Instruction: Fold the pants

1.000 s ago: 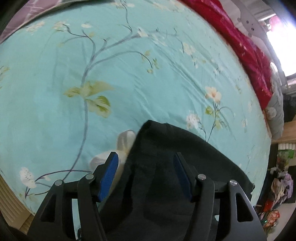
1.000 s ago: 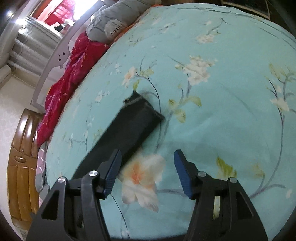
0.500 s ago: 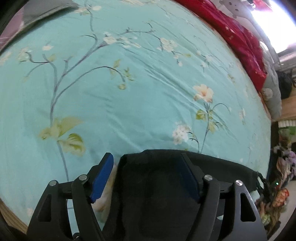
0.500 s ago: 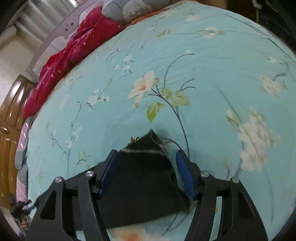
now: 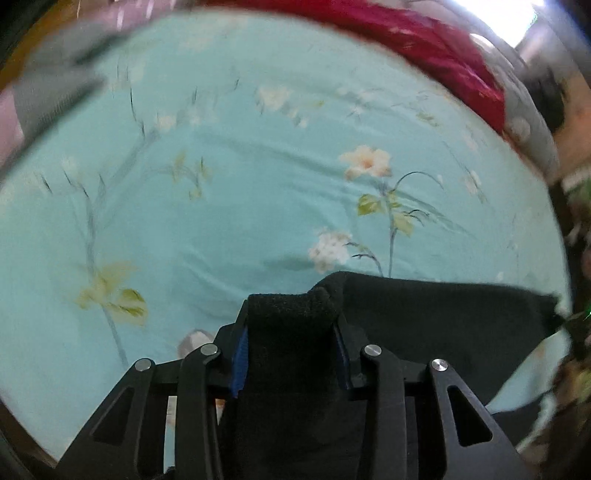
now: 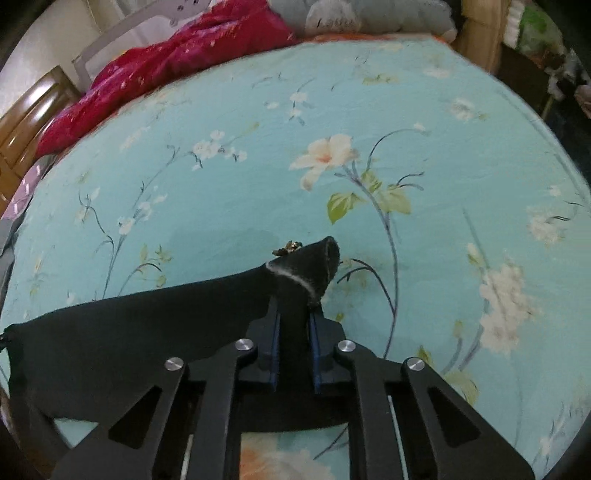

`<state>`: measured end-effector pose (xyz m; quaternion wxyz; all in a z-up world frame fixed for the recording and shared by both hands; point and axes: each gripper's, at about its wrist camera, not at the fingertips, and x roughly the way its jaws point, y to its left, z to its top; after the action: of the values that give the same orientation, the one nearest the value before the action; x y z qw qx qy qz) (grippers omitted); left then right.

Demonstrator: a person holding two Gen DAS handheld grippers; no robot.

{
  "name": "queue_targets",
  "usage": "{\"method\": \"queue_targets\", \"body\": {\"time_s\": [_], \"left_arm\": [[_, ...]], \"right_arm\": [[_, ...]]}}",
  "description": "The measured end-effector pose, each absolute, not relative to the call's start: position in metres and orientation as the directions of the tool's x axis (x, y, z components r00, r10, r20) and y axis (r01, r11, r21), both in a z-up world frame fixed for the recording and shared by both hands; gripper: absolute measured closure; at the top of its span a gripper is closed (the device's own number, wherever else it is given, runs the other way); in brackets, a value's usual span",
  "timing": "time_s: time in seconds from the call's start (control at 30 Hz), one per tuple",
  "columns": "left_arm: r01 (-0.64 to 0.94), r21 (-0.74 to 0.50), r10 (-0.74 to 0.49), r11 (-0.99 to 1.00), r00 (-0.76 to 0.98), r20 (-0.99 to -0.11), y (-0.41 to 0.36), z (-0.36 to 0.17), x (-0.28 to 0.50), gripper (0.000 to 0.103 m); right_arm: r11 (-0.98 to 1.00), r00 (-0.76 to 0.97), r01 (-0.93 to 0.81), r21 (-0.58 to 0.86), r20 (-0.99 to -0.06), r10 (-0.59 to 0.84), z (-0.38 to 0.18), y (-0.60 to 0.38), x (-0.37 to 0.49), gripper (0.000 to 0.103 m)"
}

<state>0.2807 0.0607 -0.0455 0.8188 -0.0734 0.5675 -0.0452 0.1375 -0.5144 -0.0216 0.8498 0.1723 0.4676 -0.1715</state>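
Note:
Black pants [image 5: 443, 325] lie on a teal floral bed sheet [image 5: 221, 192]. My left gripper [image 5: 291, 332] is closing, and its blue pads [image 5: 240, 350] press a bunched fold at one end of the fabric. In the right wrist view the pants [image 6: 147, 332] stretch off to the left. There my right gripper [image 6: 294, 317] is closing, its pads [image 6: 274, 339] pinched on a corner with a white seam line and a small metal piece at its tip. That corner stands up from the sheet [image 6: 258, 166].
A red quilt [image 5: 424, 48] [image 6: 177, 55] lies bunched along the far edge of the bed beside a grey pillow [image 6: 369, 18]. A wooden cabinet [image 6: 26, 122] stands at the left. Blurred clutter [image 5: 576, 369] shows beyond the bed's right edge.
Both grippers went from wide open to closed on the black fabric. The right one slid over onto the pants' corner. Both views rolled, and the left view is now motion-blurred.

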Motion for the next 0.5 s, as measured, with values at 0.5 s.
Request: {"method": "queue_targets", "body": {"time_s": [0.5], "left_arm": [[0.085, 0.018, -0.038, 0.996, 0.61, -0.791, 0.046, 0.027, 0.151, 0.065]], "right_arm": [[0.793, 0.672, 0.535, 0.29, -0.715, -0.192, 0.041, -0.473, -0.009, 0.089]]}}
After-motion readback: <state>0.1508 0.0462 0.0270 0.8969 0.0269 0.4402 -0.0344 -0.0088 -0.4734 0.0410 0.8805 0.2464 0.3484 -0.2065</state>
